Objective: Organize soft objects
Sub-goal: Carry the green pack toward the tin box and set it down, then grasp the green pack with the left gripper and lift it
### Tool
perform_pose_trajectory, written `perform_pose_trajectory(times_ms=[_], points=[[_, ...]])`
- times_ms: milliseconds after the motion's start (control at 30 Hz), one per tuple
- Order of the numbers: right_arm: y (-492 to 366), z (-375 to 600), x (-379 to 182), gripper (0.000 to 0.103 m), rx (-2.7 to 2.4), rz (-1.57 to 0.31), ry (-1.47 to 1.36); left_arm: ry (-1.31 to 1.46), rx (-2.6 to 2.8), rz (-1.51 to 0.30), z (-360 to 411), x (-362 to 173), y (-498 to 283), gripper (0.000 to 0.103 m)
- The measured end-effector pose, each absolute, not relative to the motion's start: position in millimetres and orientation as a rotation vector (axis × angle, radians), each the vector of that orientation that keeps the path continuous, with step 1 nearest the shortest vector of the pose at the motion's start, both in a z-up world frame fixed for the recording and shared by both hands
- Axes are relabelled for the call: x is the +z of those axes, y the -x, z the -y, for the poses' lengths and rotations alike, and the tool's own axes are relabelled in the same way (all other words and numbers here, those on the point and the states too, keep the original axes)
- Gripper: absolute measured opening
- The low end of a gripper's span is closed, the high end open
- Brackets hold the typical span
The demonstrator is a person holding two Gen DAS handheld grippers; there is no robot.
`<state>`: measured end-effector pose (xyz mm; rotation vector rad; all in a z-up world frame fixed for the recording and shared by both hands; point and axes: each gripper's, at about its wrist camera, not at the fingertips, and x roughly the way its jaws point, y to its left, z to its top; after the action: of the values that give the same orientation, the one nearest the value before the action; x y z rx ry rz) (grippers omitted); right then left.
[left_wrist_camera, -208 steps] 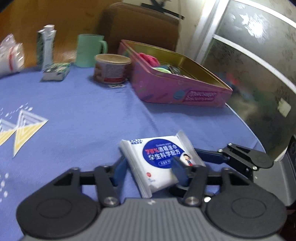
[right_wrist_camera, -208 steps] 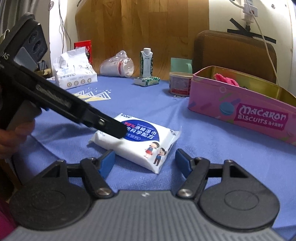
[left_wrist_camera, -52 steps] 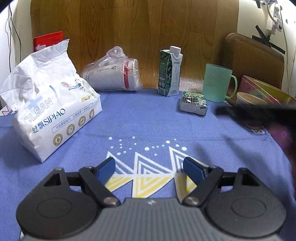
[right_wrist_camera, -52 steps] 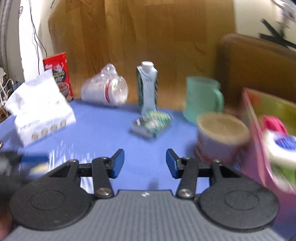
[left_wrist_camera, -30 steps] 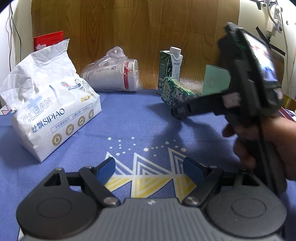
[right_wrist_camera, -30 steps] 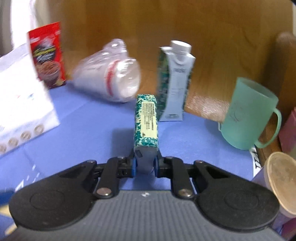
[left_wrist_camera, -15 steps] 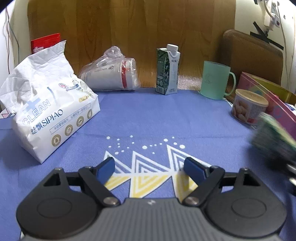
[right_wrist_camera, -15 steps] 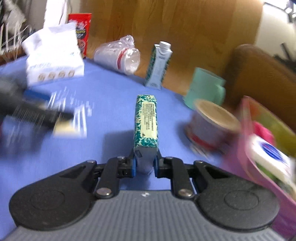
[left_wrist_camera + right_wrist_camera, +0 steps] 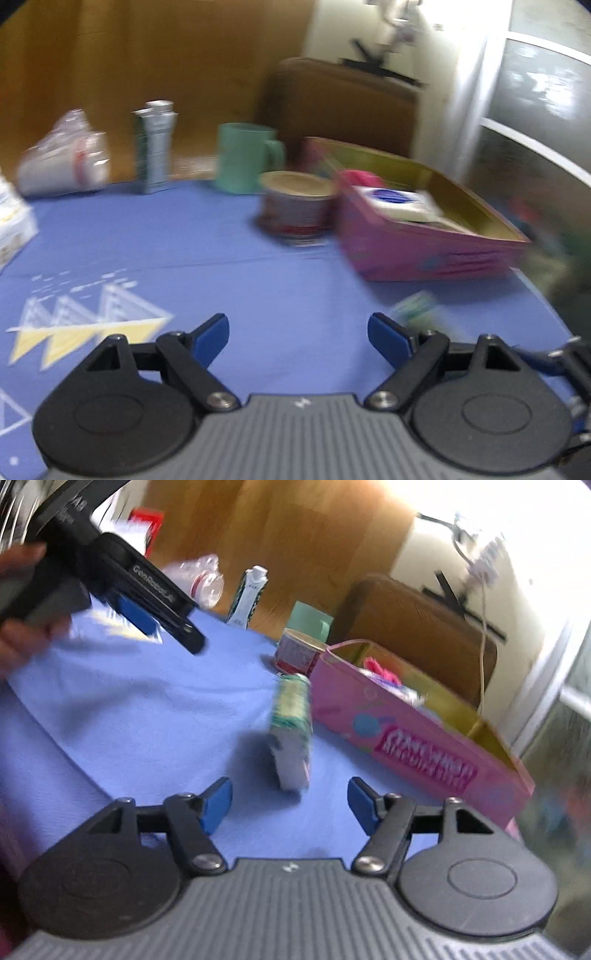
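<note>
Green tissue pack (image 9: pixel 291 731) lies beside pink tin (image 9: pixel 413 734), near can (image 9: pixel 297 653).

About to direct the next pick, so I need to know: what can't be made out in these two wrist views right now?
- Green patterned pack, right wrist view: motion blur; resting or still falling unclear. The right tool has just opened, pads clear of it.
- Same pack, left wrist view: a smear, partly behind the left tool.
- Pink tin: near wall hides most contents; lettering smeared.
- White tissue bag: cut by left edge.
</note>
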<state>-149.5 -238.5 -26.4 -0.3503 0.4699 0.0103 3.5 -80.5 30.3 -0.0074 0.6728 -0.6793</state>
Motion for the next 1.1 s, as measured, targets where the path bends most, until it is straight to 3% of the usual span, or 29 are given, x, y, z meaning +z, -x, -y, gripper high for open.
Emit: perform_pose_trajectory(times_ms=[300,567,600,667,733,767,1100], points=[[137,259,-28,0.071,0.071,-0.462,0.017,-0.018,-0.758,-0.772,115,23,-2,0.067],[132,248,-35,0.07,0.108,-0.465,-0.033,-0.064,-0.855,-0.83,134,11,12,0.052],[131,248,-35,0.069,0.11,-0.465,-0.029,-0.055,-0.871,-0.845,136,10,12,0.047],[128,248,-37,0.055,0.116,-0.472,-0.026,-0.028,-0.889,-0.864,141,9,9,0.042],[129,247,-38,0.027,0.109,-0.47,-0.025,-0.052,-0.876,-0.842,148,13,10,0.04],[130,248,-37,0.022,0.098,-0.463,-0.014,-0.063,-0.889,-0.83,153,18,10,0.039],[141,299,2,0.021,-0.094,-0.267,-0.026,-0.181,-1.034,-0.599,248,84,8,0.039]])
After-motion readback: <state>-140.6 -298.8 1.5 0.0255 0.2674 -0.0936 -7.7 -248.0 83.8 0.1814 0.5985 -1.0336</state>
